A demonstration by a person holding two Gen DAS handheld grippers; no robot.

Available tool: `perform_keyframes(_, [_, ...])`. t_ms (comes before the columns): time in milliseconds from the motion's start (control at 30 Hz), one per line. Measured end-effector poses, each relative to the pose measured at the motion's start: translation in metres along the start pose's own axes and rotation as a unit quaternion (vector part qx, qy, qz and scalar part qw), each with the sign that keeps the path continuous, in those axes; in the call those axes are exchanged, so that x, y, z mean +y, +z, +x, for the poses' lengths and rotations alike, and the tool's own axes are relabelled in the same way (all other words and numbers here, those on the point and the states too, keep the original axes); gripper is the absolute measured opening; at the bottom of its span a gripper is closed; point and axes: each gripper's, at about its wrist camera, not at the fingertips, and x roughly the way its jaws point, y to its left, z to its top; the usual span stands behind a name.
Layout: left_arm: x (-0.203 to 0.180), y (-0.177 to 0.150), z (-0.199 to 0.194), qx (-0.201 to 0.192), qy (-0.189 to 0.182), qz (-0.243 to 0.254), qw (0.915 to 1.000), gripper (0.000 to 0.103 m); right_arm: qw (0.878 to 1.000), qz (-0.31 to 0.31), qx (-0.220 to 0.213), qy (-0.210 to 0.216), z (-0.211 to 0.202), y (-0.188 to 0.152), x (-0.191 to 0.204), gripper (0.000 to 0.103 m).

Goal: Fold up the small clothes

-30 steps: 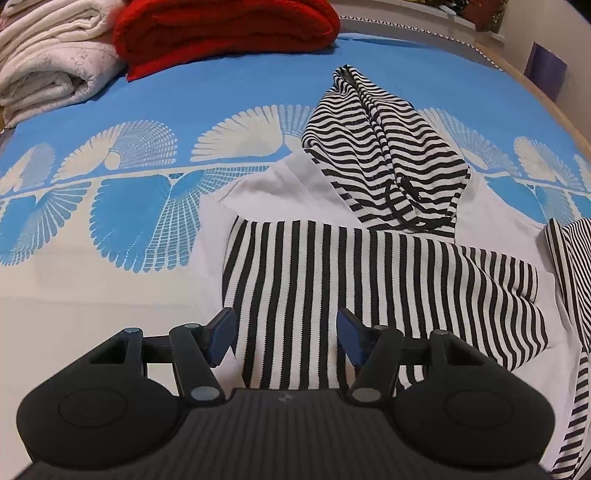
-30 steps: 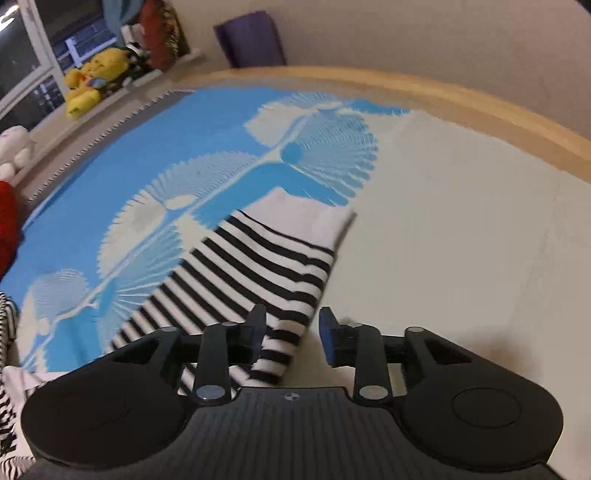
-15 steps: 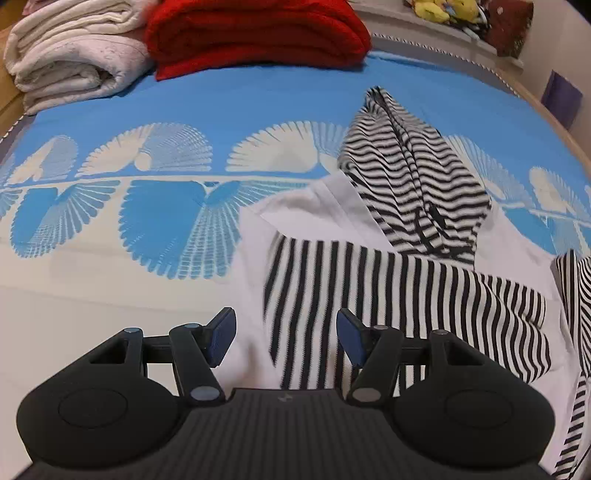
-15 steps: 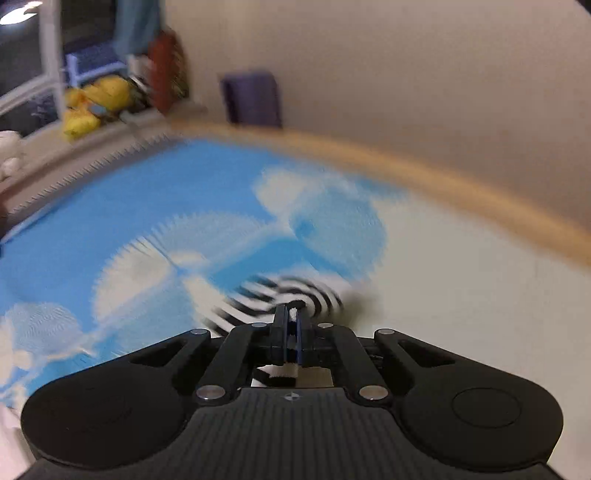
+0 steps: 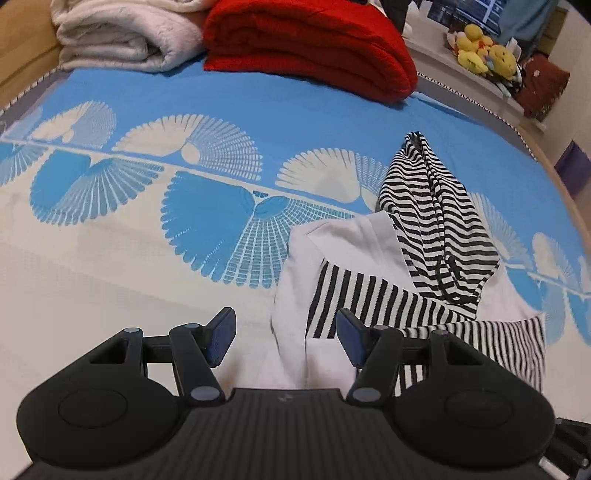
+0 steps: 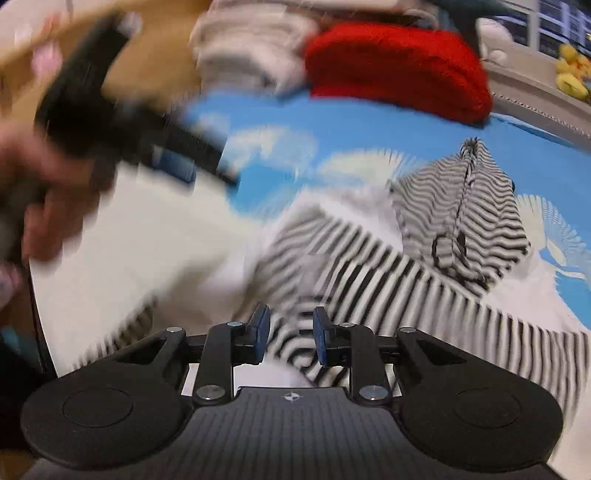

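The bed carries everything: its blue-and-white fan-patterned cover is spread flat, with a rolled white blanket and a folded red blanket stacked at the far edge. My striped hoodie lies on the near right part of the cover, and I judge the folding barely begun. Its white body is open on the bed, the hood sticks out toward the far side, and a striped sleeve is laid across the chest toward the right. The other side and the bottom-up fold are, I think, not yet done.

My left tool hangs over the hoodie's near left edge with its fingers spread and nothing between them; the white hem shows in the gap, below the pads, not touched as far as I can tell.

My right tool is opening over the striped part of the hoodie, its view badly blurred. Striped cloth shows between the pads, but I cannot tell whether they press on it. At the upper left of that view my left hand shows as a smear.
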Motion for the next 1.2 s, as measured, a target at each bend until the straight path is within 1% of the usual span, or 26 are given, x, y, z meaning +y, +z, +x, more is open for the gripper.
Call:
perform_keyframes(67, [0.002, 0.0, 0.002, 0.007, -0.009, -0.009, 0.9999, 0.065, 0.999, 0.014, 0.012, -0.043, -0.011, -0.001, -0.005, 0.045])
perform_keyframes(133, [0.003, -0.002, 0.008, 0.016, -0.019, -0.017, 0.9995, 0.064, 0.995, 0.062, 0.011, -0.08, -0.02, -0.006, -0.024, 0.05])
perform_keyframes(167, [0.003, -0.003, 0.011, 0.021, -0.023, -0.019, 0.9993, 0.063, 0.992, 0.087, 0.008, -0.093, -0.023, -0.011, -0.036, 0.05])
perform_keyframes(200, [0.002, -0.005, 0.015, 0.028, -0.028, -0.021, 0.999, 0.062, 0.987, 0.118, 0.009, -0.11, -0.023, -0.02, -0.05, 0.05])
perform_keyframes(267, [0.0, -0.01, 0.026, 0.045, -0.044, -0.025, 0.9978, 0.053, 0.97, 0.181, 0.047, -0.158, -0.014, -0.037, -0.086, 0.05])
perform_keyframes(300, [-0.002, -0.013, 0.033, 0.054, -0.047, -0.025, 0.9971, 0.052, 0.959, 0.207, 0.06, -0.183, -0.012, -0.045, -0.101, 0.05])
perform_keyframes(333, [-0.005, -0.017, 0.04, 0.066, -0.048, -0.022, 0.9964, 0.052, 0.952, 0.226, 0.064, -0.197, -0.012, -0.05, -0.114, 0.05])
perform_keyframes(400, [-0.009, -0.023, 0.053, 0.086, -0.051, -0.014, 0.9949, 0.05, 0.94, 0.262, 0.064, -0.209, -0.017, -0.059, -0.139, 0.05])
perform_keyframes(467, [-0.01, -0.029, 0.064, 0.107, -0.056, -0.011, 0.9926, 0.05, 0.926, 0.307, 0.061, -0.211, -0.025, -0.072, -0.161, 0.05])
perform_keyframes(533, [-0.012, -0.036, 0.076, 0.126, -0.053, -0.002, 0.9906, 0.05, 0.91, 0.349, 0.078, -0.21, -0.027, -0.087, -0.178, 0.05])
perform_keyframes(600, [-0.015, -0.041, 0.084, 0.139, -0.049, 0.007, 0.9891, 0.05, 0.898, 0.38, 0.096, -0.198, -0.021, -0.101, -0.195, 0.05])
perform_keyframes(633, [-0.017, -0.044, 0.086, 0.144, -0.054, 0.012, 0.9881, 0.044, 0.893, 0.396, 0.102, -0.189, -0.019, -0.107, -0.199, 0.05])
perform_keyframes(667, [-0.021, -0.046, 0.088, 0.148, -0.059, 0.02, 0.987, 0.035, 0.888, 0.408, 0.105, -0.182, -0.019, -0.111, -0.203, 0.05])
perform_keyframes(700, [-0.026, -0.048, 0.088, 0.149, -0.06, 0.033, 0.9864, 0.03, 0.886, 0.414, 0.107, -0.178, -0.017, -0.11, -0.205, 0.05])
perform_keyframes(733, [-0.031, -0.049, 0.087, 0.145, -0.056, 0.05, 0.9866, 0.014, 0.885, 0.416, 0.107, -0.177, -0.017, -0.112, -0.206, 0.05])
perform_keyframes(767, [-0.035, -0.05, 0.085, 0.138, -0.049, 0.068, 0.9868, 0.008, 0.885, 0.417, 0.107, -0.178, -0.017, -0.113, -0.206, 0.05])
perform_keyframes(833, [-0.041, -0.048, 0.076, 0.111, -0.041, 0.091, 0.9888, 0.007, 0.884, 0.419, 0.105, -0.178, -0.02, -0.114, -0.205, 0.05])
perform_keyframes(867, [-0.041, -0.043, 0.067, 0.09, -0.044, 0.088, 0.9911, 0.006, 0.885, 0.418, 0.104, -0.177, -0.019, -0.113, -0.205, 0.05])
perform_keyframes(933, [-0.037, -0.033, 0.041, 0.044, -0.067, 0.072, 0.9942, 0.006, 0.887, 0.414, 0.105, -0.176, -0.02, -0.112, -0.203, 0.051])
perform_keyframes(967, [-0.035, -0.03, 0.032, 0.027, -0.071, 0.069, 0.9947, 0.006, 0.888, 0.411, 0.108, -0.177, -0.019, -0.113, -0.202, 0.051])
perform_keyframes(1000, [-0.034, -0.029, 0.028, 0.019, -0.066, 0.069, 0.9953, 0.006, 0.888, 0.408, 0.112, -0.177, -0.017, -0.113, -0.201, 0.051])
perform_keyframes(1033, [-0.031, -0.029, 0.03, 0.024, -0.054, 0.068, 0.9959, 0.007, 0.889, 0.406, 0.117, -0.178, -0.014, -0.115, -0.2, 0.051])
perform_keyframes(1100, [-0.023, -0.035, 0.054, 0.081, -0.026, 0.056, 0.9948, 0.008, 0.888, 0.403, 0.126, -0.18, -0.009, -0.117, -0.199, 0.051])
perform_keyframes(1133, [-0.022, -0.038, 0.061, 0.094, -0.011, 0.057, 0.9939, 0.008, 0.888, 0.401, 0.129, -0.184, -0.008, -0.118, -0.198, 0.051])
perform_keyframes(1167, [-0.023, -0.038, 0.061, 0.089, 0.004, 0.066, 0.9939, 0.008, 0.887, 0.401, 0.13, -0.187, -0.008, -0.118, -0.198, 0.051])
perform_keyframes(1200, [-0.026, -0.037, 0.056, 0.069, 0.013, 0.075, 0.9947, 0.009, 0.886, 0.402, 0.129, -0.191, -0.009, -0.117, -0.199, 0.051])
